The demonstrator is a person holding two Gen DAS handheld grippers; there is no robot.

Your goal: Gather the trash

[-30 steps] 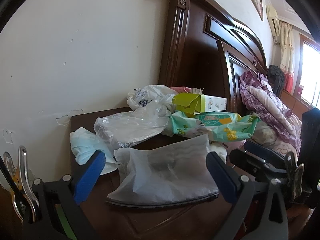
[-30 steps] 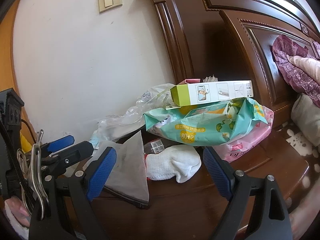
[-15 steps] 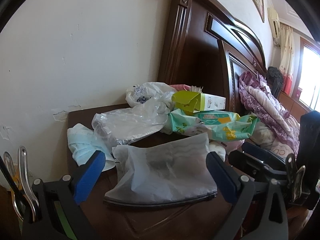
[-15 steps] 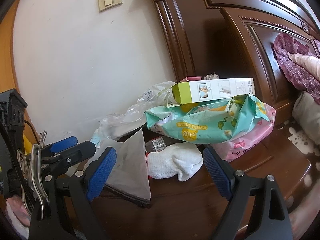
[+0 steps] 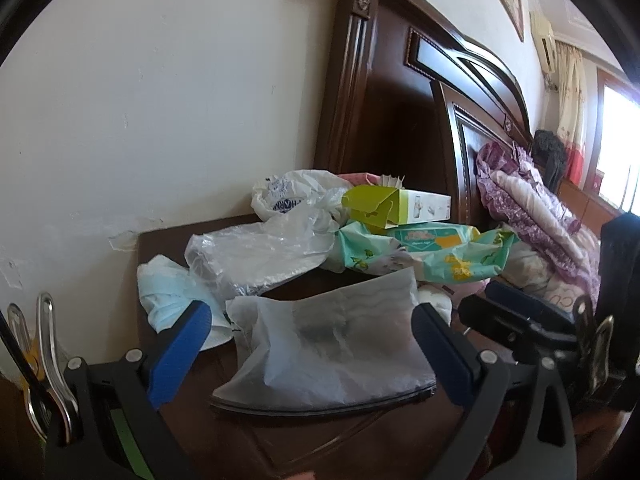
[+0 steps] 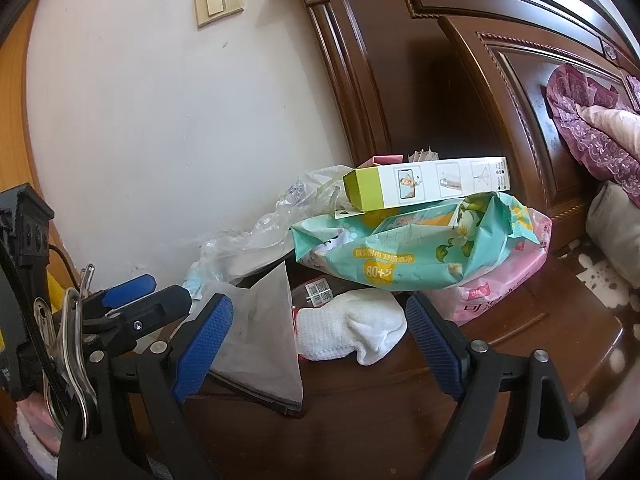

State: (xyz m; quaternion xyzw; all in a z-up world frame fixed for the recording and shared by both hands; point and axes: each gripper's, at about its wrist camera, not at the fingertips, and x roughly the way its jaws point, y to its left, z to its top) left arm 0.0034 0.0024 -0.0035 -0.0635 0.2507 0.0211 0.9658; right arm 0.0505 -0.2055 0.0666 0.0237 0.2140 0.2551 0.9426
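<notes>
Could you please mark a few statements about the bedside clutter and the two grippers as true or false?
1. The left gripper is open, with the frosted zip bag lying between its fingers. True.
2. The right gripper is shut on the white sock. False: it is open and holds nothing.
3. The green and white box rests on top of the mint wipes pack. True.
4. The light switch is mounted on the headboard. False: it is on the white wall.
5. The blue face mask lies on the bed. False: it lies on the nightstand by the wall.

Crumpled plastic bags (image 5: 260, 252), translucent zip pouch (image 5: 336, 352), teal wipes pack (image 6: 404, 244) heaped on nightstand (image 6: 520, 344)
</notes>
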